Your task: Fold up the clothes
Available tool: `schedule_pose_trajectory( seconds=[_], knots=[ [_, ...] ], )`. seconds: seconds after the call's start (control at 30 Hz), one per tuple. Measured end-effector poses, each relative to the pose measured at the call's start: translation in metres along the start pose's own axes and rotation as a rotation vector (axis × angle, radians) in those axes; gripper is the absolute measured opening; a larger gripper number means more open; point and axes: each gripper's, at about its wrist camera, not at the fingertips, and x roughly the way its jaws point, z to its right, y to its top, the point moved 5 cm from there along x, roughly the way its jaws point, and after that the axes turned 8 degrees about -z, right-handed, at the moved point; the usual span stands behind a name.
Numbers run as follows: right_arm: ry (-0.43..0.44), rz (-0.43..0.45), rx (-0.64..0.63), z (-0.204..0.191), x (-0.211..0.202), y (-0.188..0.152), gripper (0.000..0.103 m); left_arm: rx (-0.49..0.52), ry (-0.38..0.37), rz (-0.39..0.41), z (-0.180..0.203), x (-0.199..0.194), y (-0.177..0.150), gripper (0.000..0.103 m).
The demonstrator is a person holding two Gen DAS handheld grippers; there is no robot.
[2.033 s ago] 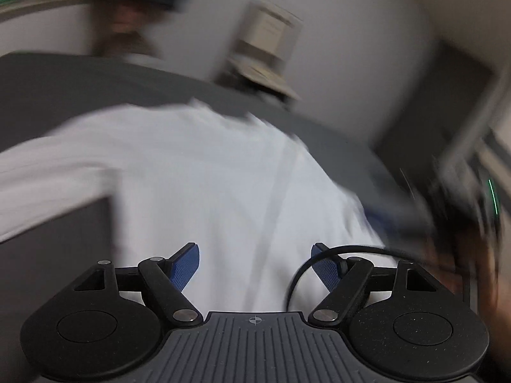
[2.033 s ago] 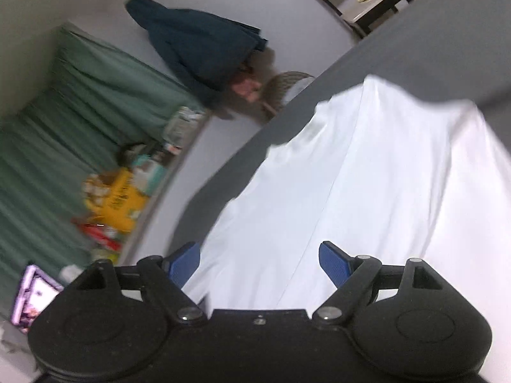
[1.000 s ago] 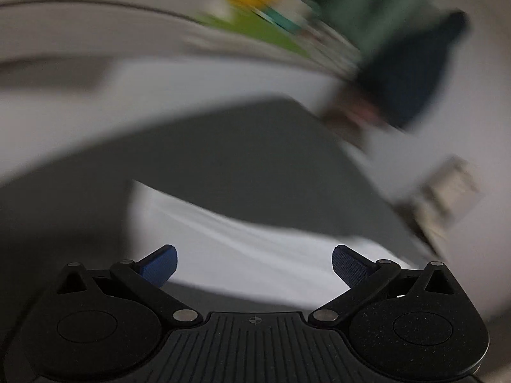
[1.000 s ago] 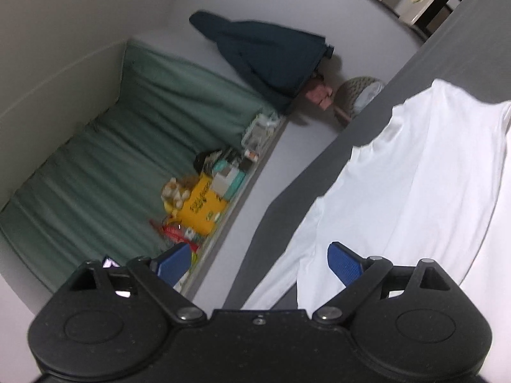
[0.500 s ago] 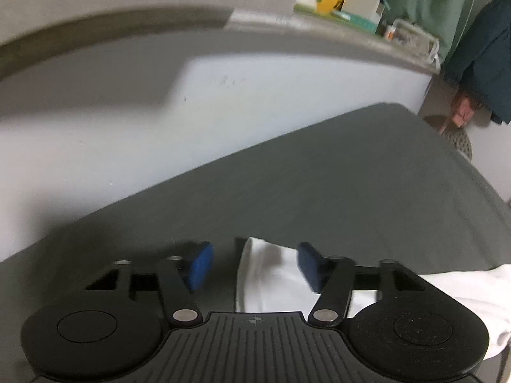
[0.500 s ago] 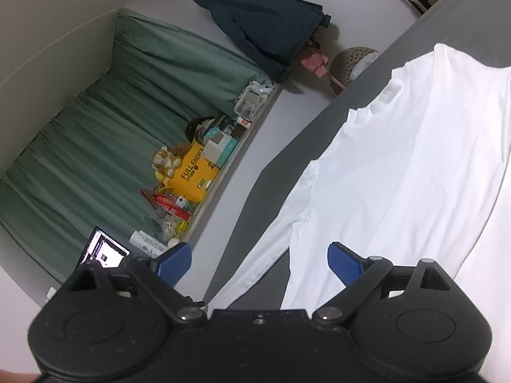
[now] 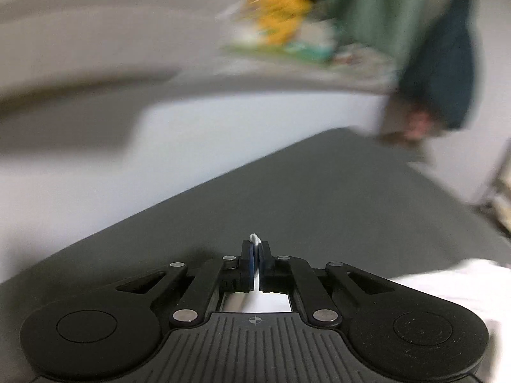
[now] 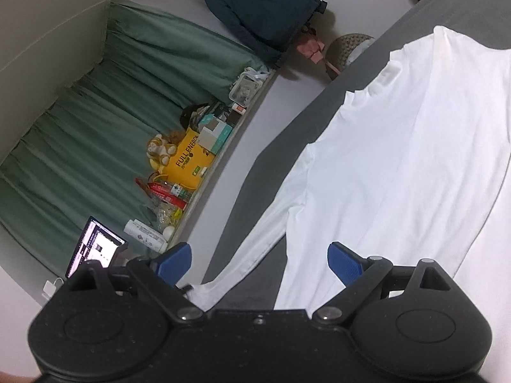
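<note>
left claw [image 7: 255, 257] is clenched on a bit of white cloth: a small nub of the sleeve cuff [image 7: 254, 238] pokes out past the blue pads, w/ more white fabric showing under the linkage and trailing off to the near right. so the left claw is the one that has the garment. left view is motion-blurred, so background detail there is unreliable.

right claw [image 8: 258, 260] is released, pads spread wide, nothing between them, hovering above the bed w/o touching cloth.

the relation that matters: in the right view the white long-sleeve shirt [image 8: 415, 146] lies flat on the grey bed [image 8: 274, 166], body running near-right to far-right, collar [image 8: 388, 73] at the far end. the sleeve [image 8: 268, 233] runs as a long narrow strip from the shoulder down toward the near left, its end passing just under the right claw's left pad. sleeve's long axis points away from the body, so i judge the next move as carrying the cuff across onto the body, i.e. toward the right.

containers: none on the bed. farther off, a ledge [image 8: 223, 156] by the green curtain [image 8: 95, 121] holds boxes, a yellow bag [image 8: 188, 162], bottles, and a laptop [image 8: 95, 245] at its near end. a dark jacket [image 8: 258, 9] hangs on the far wall.
</note>
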Motion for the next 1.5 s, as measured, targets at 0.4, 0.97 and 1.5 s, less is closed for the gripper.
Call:
schedule_pose_trajectory(
  seconds=[0.4,0.97,1.5],
  knots=[
    [-0.028,0.097,0.117,0.011,-0.038,0.013,0.093,0.193,-0.806,0.034,0.276,-0.141,-0.02,0.002],
    [-0.283,-0.166,0.163,0.084,-0.041,0.024,0.073,0.672,-0.932,-0.299,0.428,-0.122,-0.281,0.002],
    [-0.347,-0.198,-0.02,0.048,-0.045,0.015,0.003,0.833,-0.943,-0.213,0.447,-0.18,-0.283,0.002]
  ],
)
